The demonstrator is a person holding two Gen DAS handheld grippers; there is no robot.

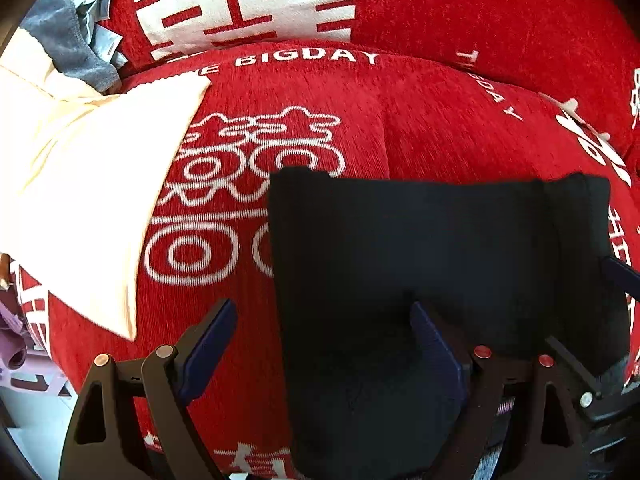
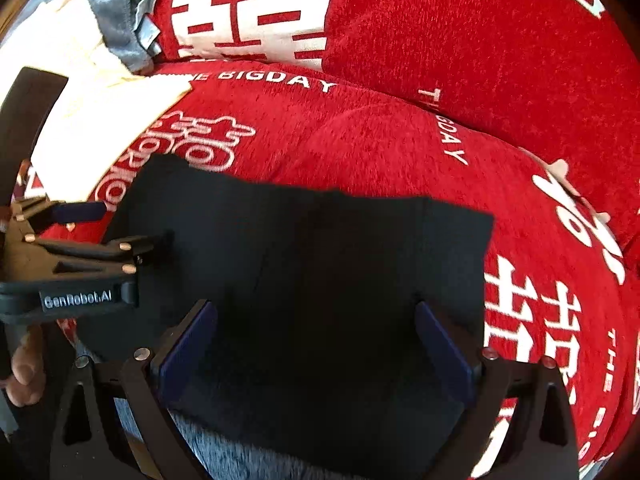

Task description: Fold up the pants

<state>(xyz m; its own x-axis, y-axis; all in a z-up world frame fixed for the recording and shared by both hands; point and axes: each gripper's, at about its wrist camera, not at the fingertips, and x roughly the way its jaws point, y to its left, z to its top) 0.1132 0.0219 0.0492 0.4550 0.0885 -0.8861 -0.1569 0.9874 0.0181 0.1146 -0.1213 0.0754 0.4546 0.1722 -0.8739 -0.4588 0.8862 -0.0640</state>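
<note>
Evidently both grippers [image 1: 324,340] [image 2: 316,340] gape over black pants [image 2: 312,248].

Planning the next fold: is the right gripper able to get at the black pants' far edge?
Probably yes: the right gripper is open above the black pants, with nothing lying between it and the far edge.

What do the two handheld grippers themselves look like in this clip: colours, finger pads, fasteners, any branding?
Both are black plastic linkage frames with triangular cut-outs and dark blue ribbed finger pads. The left gripper has silver pivot pins on one side, red on the other; so does the right gripper. From the right wrist view, the left gripper's body carries a "GenRobot.AI" label, with bare fingers on its handle. No cables or sleeves show.
</note>
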